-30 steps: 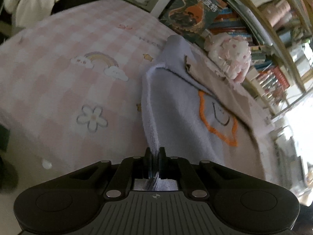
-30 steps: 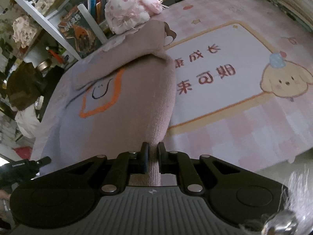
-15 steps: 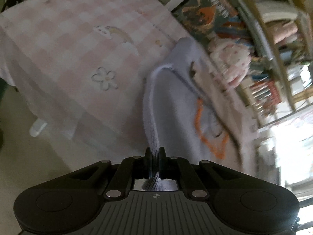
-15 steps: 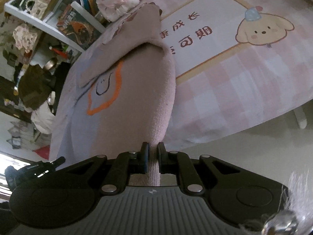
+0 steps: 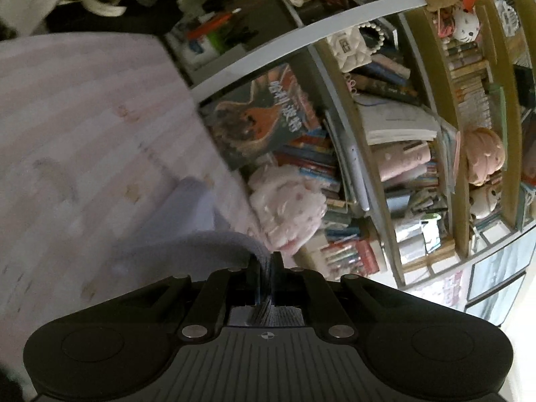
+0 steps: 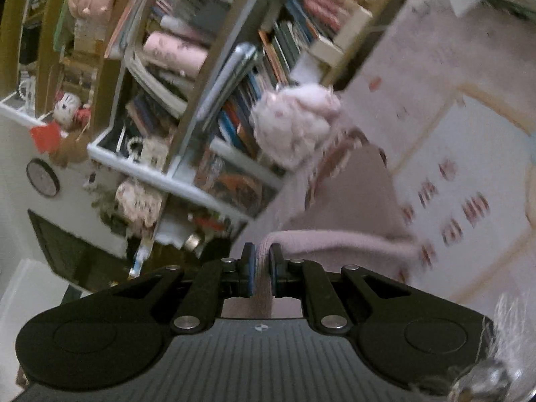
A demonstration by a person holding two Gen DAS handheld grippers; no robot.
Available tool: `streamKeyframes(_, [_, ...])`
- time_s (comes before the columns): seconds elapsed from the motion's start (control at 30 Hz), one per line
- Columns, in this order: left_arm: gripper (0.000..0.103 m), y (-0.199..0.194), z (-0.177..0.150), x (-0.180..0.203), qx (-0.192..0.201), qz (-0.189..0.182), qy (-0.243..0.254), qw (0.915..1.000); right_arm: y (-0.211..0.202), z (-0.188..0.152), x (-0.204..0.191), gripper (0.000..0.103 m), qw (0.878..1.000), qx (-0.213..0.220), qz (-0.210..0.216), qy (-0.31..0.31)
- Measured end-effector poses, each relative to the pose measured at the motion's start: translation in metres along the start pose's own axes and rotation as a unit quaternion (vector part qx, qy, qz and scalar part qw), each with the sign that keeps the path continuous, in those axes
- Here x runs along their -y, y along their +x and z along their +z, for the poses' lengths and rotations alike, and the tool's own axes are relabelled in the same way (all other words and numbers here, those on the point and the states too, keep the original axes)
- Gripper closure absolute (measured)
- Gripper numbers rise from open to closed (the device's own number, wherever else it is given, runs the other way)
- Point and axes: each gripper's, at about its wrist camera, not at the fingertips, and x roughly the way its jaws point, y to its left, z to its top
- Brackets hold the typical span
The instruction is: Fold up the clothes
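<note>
L claw is pinching a fold of the garment, jaws pressed nearly together w/ cloth bunching between the pads at lower centre of the frame. From there the lavender side of the fabric is trailing up and left, sagging onto the bed that's filling the left half. R claw is doing the same w/ the pinkish side of the garment: pads clamping a thin ridge of knit at lower centre, cloth draping right and upward across the bed. Both views are blurring, so edges are hard to read.

Handling, as I'm judging it: soft, light, floppy knit, no stiffness; it's hanging and folding under its own weight. Not fragile, not slippery; the fuzzy surface is probably gripping the pads well. Thin pinch may slip if tugged hard. Best hold is likely at hem or corner edges, one claw per corner, keeping the span taut so the fold lands flat.

Beyond: plush is sitting at bed's edge mid-frame, shelf of books is filling the right side.
</note>
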Motion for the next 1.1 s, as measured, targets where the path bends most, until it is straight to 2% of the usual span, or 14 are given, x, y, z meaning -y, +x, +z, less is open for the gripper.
streamKeyframes(0.17, [0.099, 0.044, 0.022, -0.001, -0.014, 0.017, 0.017, 0.9996, 0.042, 0.027, 0.004, 0.095, 0.999, 0.029, -0.008, 0.037])
streamKeyframes(0.4, [0.099, 0.104, 0.040, -0.022, -0.053, 0.069, 0.025, 0.9959, 0.097, 0.045, 0.027, 0.095, 0.995, 0.046, -0.064, 0.061])
streamKeyframes(0.6, [0.096, 0.134, 0.048, -0.035, -0.088, 0.098, 0.044, 0.9903, 0.127, 0.046, 0.042, 0.095, 0.991, 0.046, -0.108, 0.066])
streamKeyframes(0.63, [0.095, 0.136, 0.049, -0.035, -0.094, 0.099, 0.053, 0.9893, 0.130, 0.046, 0.044, 0.094, 0.990, 0.046, -0.116, 0.064])
streamKeyframes(0.7, [0.090, 0.142, 0.052, -0.032, -0.110, 0.095, 0.075, 0.9865, 0.134, 0.048, 0.047, 0.085, 0.987, 0.056, -0.141, 0.060])
streamKeyframes(0.73, [0.087, 0.143, 0.053, -0.030, -0.119, 0.094, 0.088, 0.9844, 0.132, 0.049, 0.046, 0.082, 0.985, 0.065, -0.152, 0.053])
streamKeyframes(0.77, [0.079, 0.143, 0.055, -0.026, -0.121, 0.097, 0.106, 0.9822, 0.130, 0.050, 0.046, 0.074, 0.983, 0.073, -0.162, 0.046])
streamKeyframes(0.8, [0.066, 0.140, 0.056, -0.022, -0.116, 0.103, 0.126, 0.9799, 0.128, 0.051, 0.046, 0.071, 0.981, 0.082, -0.172, 0.039])
streamKeyframes(0.87, [0.050, 0.130, 0.059, -0.016, -0.093, 0.110, 0.171, 0.9746, 0.123, 0.052, 0.044, 0.070, 0.980, 0.085, -0.179, 0.019])
streamKeyframes(0.97, [0.048, 0.117, 0.058, -0.011, -0.074, 0.118, 0.233, 0.9624, 0.124, 0.046, 0.036, 0.066, 0.975, 0.057, -0.208, -0.051])
streamKeyframes(1.1, [0.048, 0.126, 0.045, -0.016, -0.111, 0.148, 0.300, 0.9358, 0.143, 0.023, 0.031, 0.065, 0.950, -0.009, -0.264, -0.167])
